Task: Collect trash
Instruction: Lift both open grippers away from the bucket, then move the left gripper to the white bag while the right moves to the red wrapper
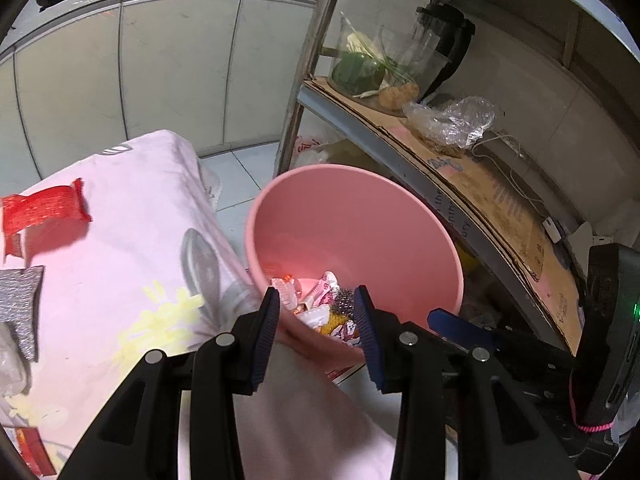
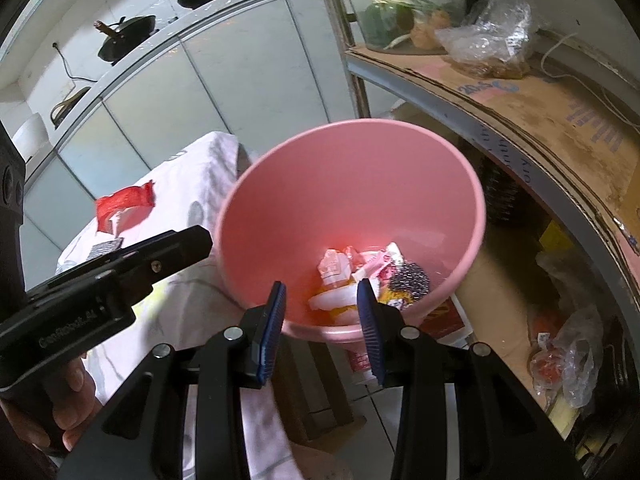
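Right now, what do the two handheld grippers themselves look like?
Both are matte black linkage frames with silver pivot rivets and ribbed dark blue pads. The left gripper shows white lettering on its body in the right wrist view. The right gripper has a green light and pink cord on its body.

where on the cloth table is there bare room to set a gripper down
Free: the pink cloth between the red wrapper and the pink bin, and the near patch over the yellow print. Crowded: the left edge, where the red wrapper, silver wrapper and a clear bag sit close. The bin's bottom is full of trash.
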`<action>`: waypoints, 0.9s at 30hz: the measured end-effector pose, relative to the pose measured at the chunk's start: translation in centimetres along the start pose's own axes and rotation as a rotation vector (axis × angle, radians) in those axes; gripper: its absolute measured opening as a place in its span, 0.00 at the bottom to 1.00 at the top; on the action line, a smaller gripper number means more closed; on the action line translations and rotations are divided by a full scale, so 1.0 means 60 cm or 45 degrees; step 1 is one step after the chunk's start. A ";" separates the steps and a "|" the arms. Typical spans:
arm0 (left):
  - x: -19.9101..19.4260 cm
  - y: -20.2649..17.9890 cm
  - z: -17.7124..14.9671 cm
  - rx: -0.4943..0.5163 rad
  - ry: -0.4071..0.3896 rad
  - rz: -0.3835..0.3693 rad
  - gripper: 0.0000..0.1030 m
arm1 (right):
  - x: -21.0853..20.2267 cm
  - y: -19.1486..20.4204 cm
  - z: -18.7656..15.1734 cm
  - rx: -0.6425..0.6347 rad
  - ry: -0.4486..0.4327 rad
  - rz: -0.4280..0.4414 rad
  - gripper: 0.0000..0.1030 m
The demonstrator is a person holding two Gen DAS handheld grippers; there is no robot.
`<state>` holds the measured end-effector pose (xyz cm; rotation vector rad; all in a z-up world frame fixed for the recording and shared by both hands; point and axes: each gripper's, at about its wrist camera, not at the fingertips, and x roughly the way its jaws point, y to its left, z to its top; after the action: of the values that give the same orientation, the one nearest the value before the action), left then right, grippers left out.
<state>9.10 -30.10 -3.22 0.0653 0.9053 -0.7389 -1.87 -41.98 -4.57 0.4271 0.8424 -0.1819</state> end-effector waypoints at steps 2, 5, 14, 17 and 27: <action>-0.008 0.004 -0.003 0.000 -0.007 0.010 0.37 | -0.003 0.011 -0.001 -0.015 -0.002 0.014 0.36; -0.025 0.013 -0.011 0.002 -0.016 0.032 0.37 | -0.008 0.029 -0.003 -0.039 -0.005 0.036 0.36; -0.075 0.061 -0.038 -0.010 -0.039 0.097 0.37 | -0.009 0.088 -0.009 -0.104 0.013 0.106 0.36; -0.091 0.092 -0.043 -0.046 -0.044 0.121 0.37 | -0.006 0.109 -0.012 -0.123 0.025 0.129 0.36; -0.168 0.219 -0.056 -0.203 -0.117 0.230 0.37 | 0.018 0.185 -0.020 -0.224 0.073 0.203 0.36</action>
<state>10.84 -13.40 -1.17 -0.0276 0.8552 -0.4959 1.60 -31.46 -2.84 0.3333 0.8690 0.0523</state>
